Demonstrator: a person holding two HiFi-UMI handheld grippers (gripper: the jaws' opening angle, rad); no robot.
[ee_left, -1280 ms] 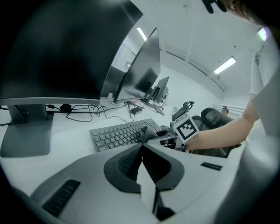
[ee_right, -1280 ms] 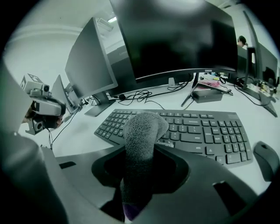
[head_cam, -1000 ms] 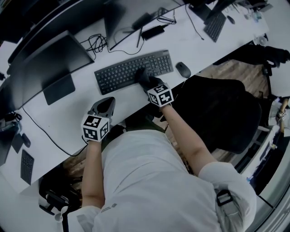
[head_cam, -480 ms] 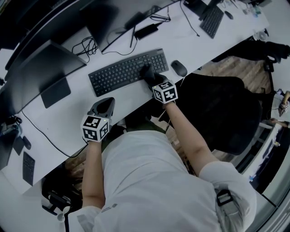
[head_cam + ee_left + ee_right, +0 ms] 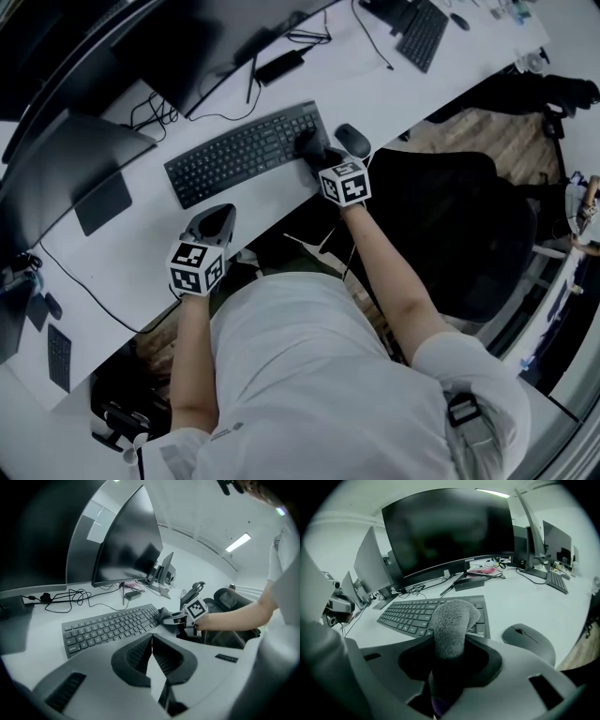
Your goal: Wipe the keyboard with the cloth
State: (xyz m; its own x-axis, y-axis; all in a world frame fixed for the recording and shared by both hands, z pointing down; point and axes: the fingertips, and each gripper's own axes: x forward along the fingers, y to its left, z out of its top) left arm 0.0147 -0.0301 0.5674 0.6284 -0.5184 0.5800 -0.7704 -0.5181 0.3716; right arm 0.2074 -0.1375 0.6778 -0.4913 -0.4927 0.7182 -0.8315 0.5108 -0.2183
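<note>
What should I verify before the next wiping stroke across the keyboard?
1. Cloth gripped by right tool: ok, jaws shut on it.
2. Cloth on keyboard: ok, at its right end.
3. Mouse clear of the right tool: not ok, it lies close beside it.
4. Left tool out of the way: ok, shut, empty, in front of the keyboard and apart from it.
5. Cables off the keys: ok, behind the keyboard.
6. Keys wiped clean: cannot tell.
</note>
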